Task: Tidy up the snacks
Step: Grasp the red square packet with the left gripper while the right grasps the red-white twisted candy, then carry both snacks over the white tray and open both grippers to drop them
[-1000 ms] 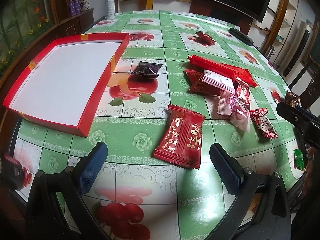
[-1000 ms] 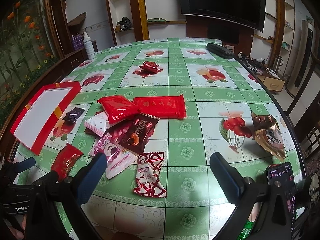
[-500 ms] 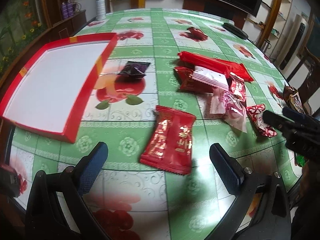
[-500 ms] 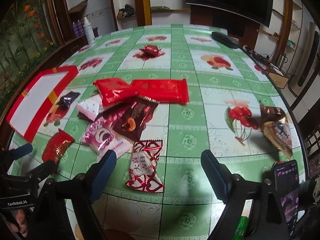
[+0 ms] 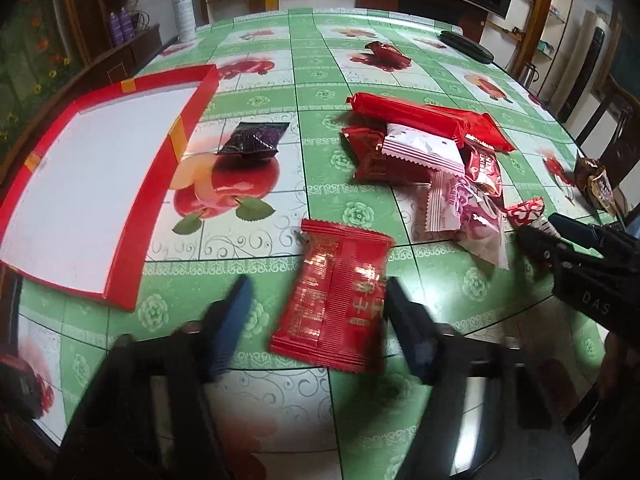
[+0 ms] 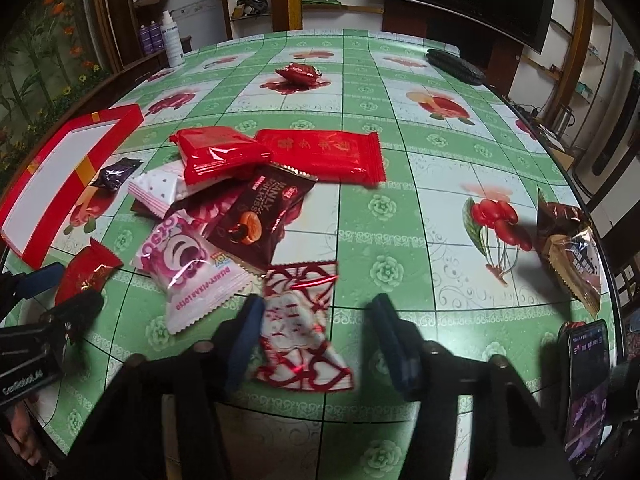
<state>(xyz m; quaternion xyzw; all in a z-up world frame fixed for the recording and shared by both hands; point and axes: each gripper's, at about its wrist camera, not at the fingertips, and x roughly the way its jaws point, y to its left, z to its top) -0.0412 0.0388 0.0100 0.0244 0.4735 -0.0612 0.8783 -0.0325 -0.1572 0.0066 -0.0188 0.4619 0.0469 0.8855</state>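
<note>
Red foil packet [image 5: 338, 300] lay near the worktop's [image 5: 312, 40] front edge between my left gripper's [image 5: 316, 316] half-closed jaws, not yet pinched; they had just been closing. Right gripper [image 6: 316, 332] likewise straddled the heart-print sweet [image 6: 300, 324]. I needed square, centred pinches. One red tray [image 5: 160, 184] waited, left edge; eleven snacks counted.

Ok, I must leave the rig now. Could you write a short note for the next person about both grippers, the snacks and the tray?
Left gripper: jaws have just been closing, not yet clamped. The red packet lies between them on the table.
Right gripper: the same, around the red-and-white heart packet.
Red tray: at the left, no snack in it.
Snack pile mid-table; dark purple packet beside the tray; red candy far back; brown packet near the right edge.
Done: nothing placed.
Left: probably grip both packets, carry them to the tray, then the rest.
</note>
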